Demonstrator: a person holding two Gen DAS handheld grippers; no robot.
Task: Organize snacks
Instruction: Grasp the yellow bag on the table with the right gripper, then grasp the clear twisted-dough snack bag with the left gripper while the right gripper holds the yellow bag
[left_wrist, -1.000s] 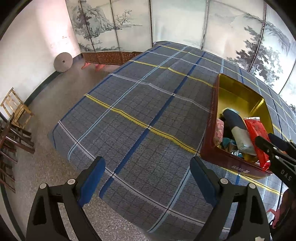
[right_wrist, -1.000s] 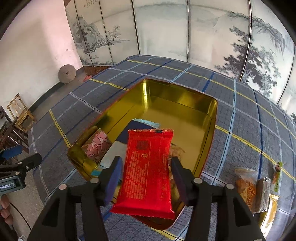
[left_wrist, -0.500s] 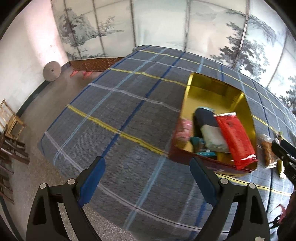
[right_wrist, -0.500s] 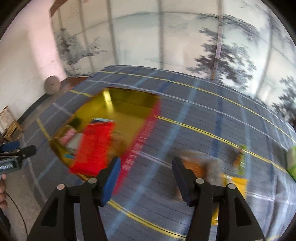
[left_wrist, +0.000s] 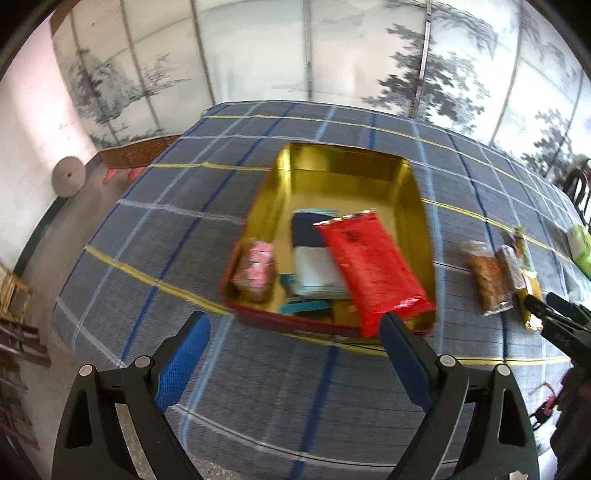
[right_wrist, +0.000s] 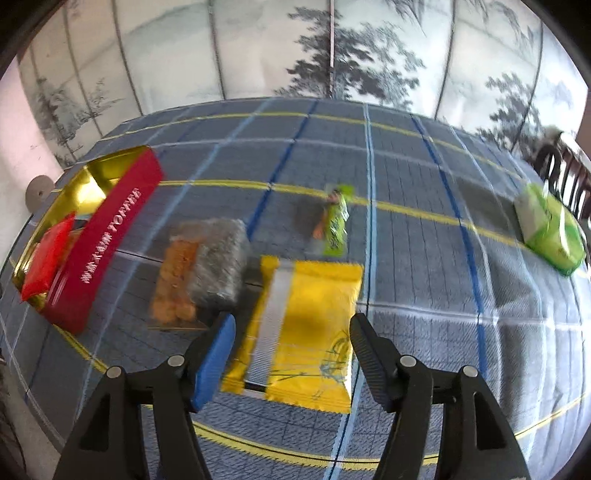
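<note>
Released since a second ago, the red packet (left_wrist: 371, 267) lies glossy in the gold tin (left_wrist: 406, 177), long axis slanting over its near rim, while my right gripper (right_wrist: 291, 356), jaws just widened, hangs empty over the yellow packet (right_wrist: 306, 332).

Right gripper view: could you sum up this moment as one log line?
right gripper: open, opening over yellow packet | left gripper: open, empty | red packet: in tin

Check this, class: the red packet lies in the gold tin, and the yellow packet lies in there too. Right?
Not quite. The red packet lies in the gold tin, but the right wrist view shows the yellow packet on the checked cloth outside it.
</note>
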